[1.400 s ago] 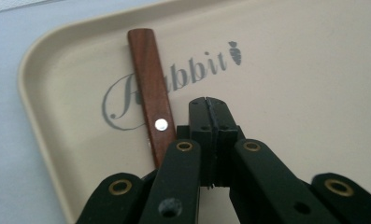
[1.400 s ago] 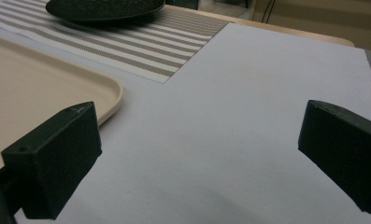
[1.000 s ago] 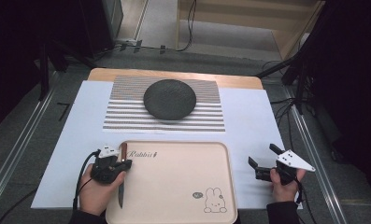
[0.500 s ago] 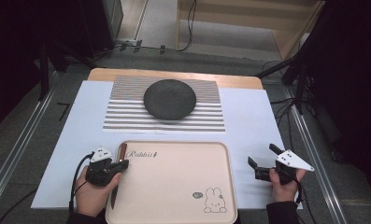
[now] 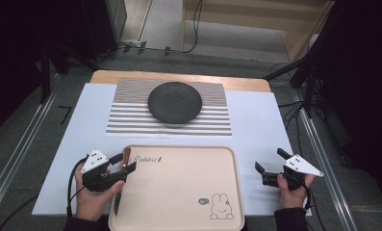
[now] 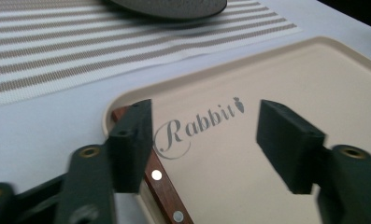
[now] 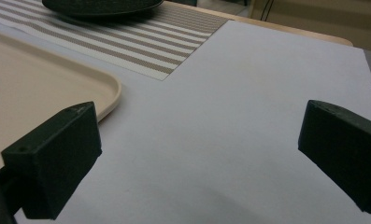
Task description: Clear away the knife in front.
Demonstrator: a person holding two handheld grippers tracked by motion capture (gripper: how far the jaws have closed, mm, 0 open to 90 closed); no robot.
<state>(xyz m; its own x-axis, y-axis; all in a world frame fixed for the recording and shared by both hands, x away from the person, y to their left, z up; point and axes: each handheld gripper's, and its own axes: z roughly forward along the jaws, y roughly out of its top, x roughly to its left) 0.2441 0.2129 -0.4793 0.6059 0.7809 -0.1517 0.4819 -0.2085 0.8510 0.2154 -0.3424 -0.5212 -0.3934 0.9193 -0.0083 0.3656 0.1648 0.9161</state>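
Knife [image 5: 121, 179] on tray [image 5: 188, 192] left edge; left tool [image 5: 122, 166] spread over wooden handle; centre before pinching. Right tool [image 5: 270, 166] spread, idle.

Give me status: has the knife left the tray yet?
Not yet. Done: nothing visibly. In hand: the left tool is open at the knife, whose wooden handle lies on the tray at its left edge. The right tool is open over the white sheet. Left: grip and lift.

Two grippers at a beige tray on a white-covered desk

The left gripper [image 5: 122, 166] hovers, jaws apart, over a knife [image 5: 120, 180] at the tray's [image 5: 179, 192] left edge; the right gripper [image 5: 270, 166] sits right of the tray; a dark plate [image 5: 174, 102] rests on a striped mat [image 5: 126, 120].
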